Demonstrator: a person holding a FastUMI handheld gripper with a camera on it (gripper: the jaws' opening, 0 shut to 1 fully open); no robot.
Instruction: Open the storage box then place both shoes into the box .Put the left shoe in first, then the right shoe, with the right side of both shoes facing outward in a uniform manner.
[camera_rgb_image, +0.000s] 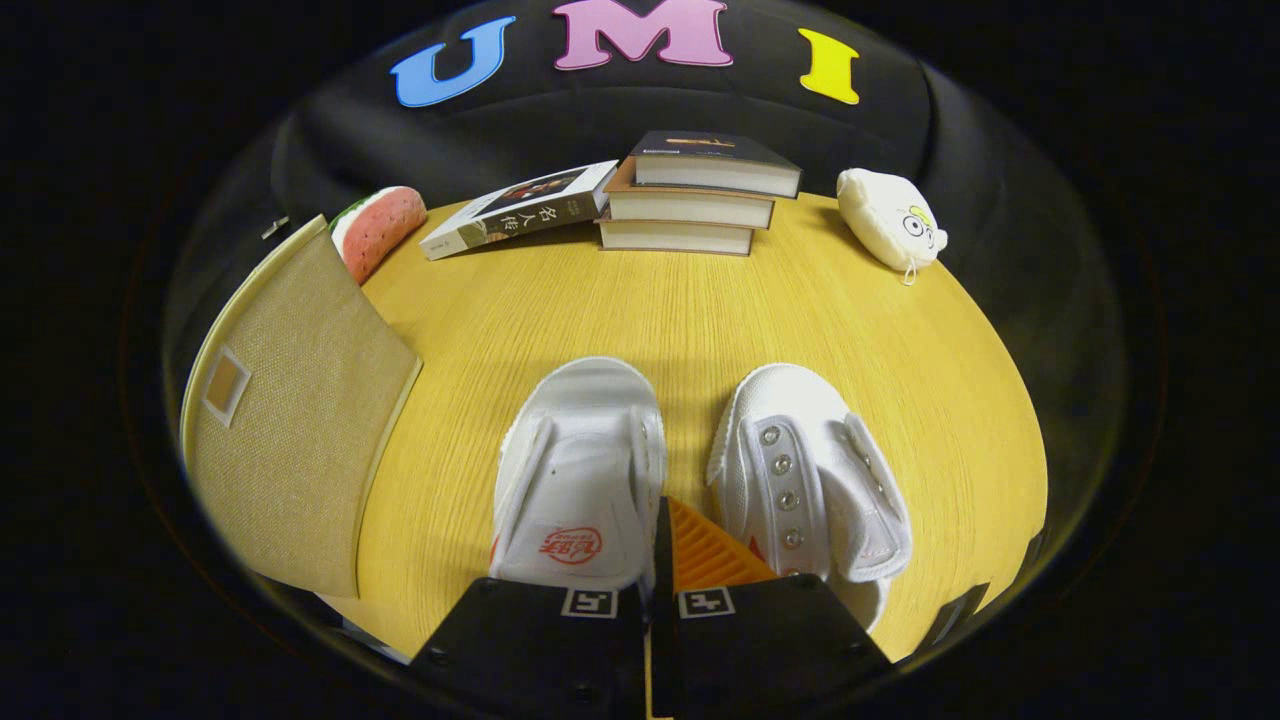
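Tongs (655, 560) were clenched on the left shoe (580, 475)'s inner collar; box (290, 420) stood open at 10 o'clock. Best kept level, right side outward.

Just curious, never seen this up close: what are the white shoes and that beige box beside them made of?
The left shoe and right shoe look like matte white canvas with metal eyelets. The storage box seems linen-like fabric; a coarse weave shows. The gripper looks shut just behind the shoes, pressing neither.
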